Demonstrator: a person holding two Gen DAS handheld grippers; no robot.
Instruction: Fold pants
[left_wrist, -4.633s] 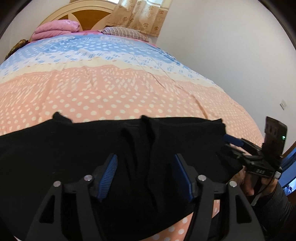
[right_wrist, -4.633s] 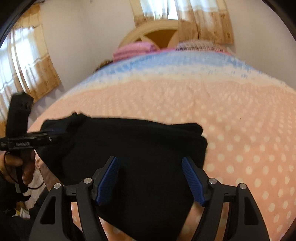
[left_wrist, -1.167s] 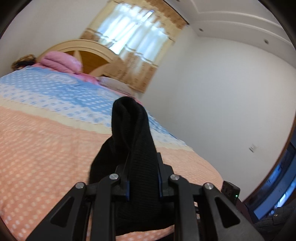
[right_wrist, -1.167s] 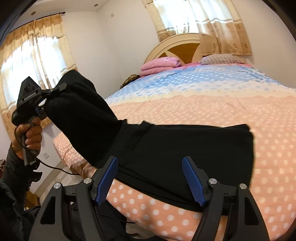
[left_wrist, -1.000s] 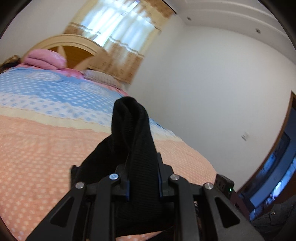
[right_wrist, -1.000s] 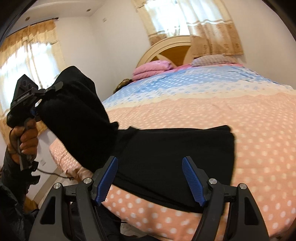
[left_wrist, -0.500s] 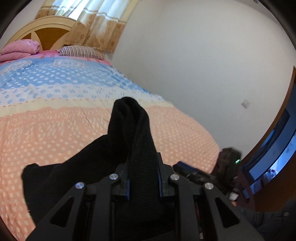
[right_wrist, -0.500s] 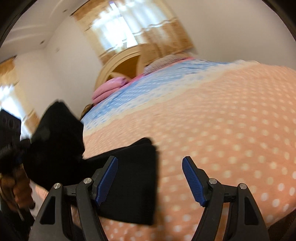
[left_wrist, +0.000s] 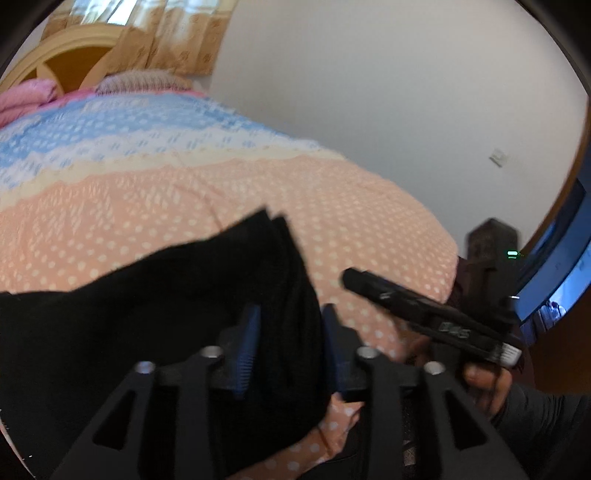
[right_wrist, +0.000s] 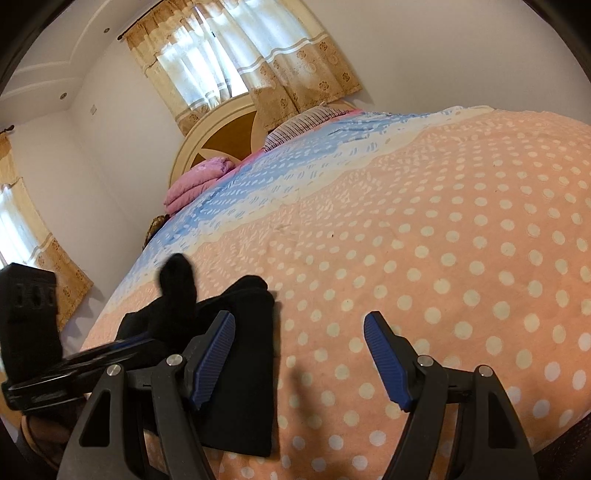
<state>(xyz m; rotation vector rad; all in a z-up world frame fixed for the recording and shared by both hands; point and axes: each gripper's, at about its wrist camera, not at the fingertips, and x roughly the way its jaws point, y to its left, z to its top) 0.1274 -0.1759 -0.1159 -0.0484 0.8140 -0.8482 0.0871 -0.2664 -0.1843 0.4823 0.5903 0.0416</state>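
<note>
Left wrist view: my left gripper (left_wrist: 290, 334) has just been opening, its blue pads now standing partly apart with a fold of the black pants (left_wrist: 147, 314) between them, cloth filling most of the gap; whether the pads press on it I cannot tell. The pants lie near the foot edge of the dotted bedspread (left_wrist: 184, 192). The right gripper (left_wrist: 351, 277) reaches in from the right, blurred. Right wrist view: my right gripper (right_wrist: 299, 354) stands wide open with nothing between its pads, over bare bedspread (right_wrist: 443, 240); the pants (right_wrist: 243, 369) sit bunched to its left, beside the left finger.
</note>
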